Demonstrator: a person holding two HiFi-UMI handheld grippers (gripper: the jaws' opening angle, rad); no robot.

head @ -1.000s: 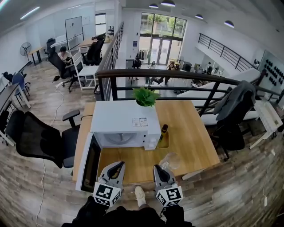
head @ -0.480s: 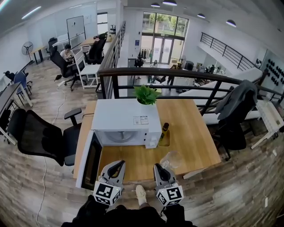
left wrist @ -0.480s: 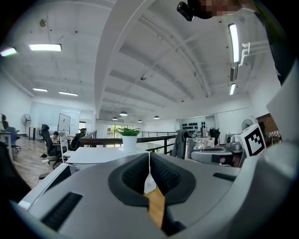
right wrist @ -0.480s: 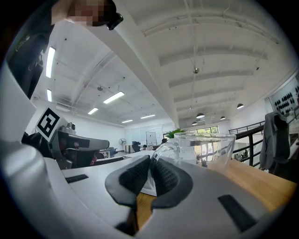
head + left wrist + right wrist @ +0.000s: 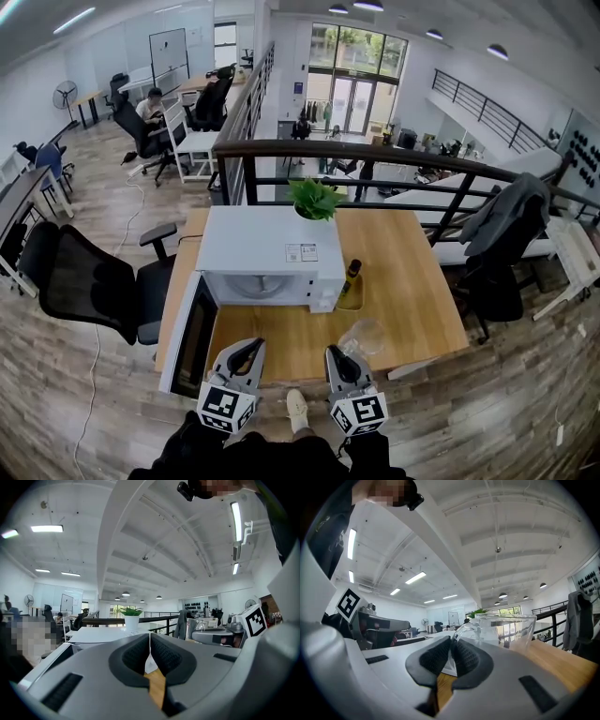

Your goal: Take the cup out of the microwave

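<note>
The clear glass cup (image 5: 361,337) stands on the wooden table (image 5: 412,281), in front of the white microwave (image 5: 267,248) and to its right. The microwave's door (image 5: 187,342) hangs open to the left. My right gripper (image 5: 339,356) sits at the table's near edge, right behind the cup. In the right gripper view the pads are shut on the cup's (image 5: 506,629) thin glass handle (image 5: 461,630), with the right gripper (image 5: 451,646) level. My left gripper (image 5: 248,349) hovers beside it at the near edge. Its jaws are shut with nothing between them, as the left gripper (image 5: 149,644) view shows.
A dark bottle (image 5: 349,277) stands on a small wooden tray just right of the microwave. A potted plant (image 5: 314,199) sits behind the microwave by the black railing (image 5: 375,159). An office chair (image 5: 84,291) stands left of the table.
</note>
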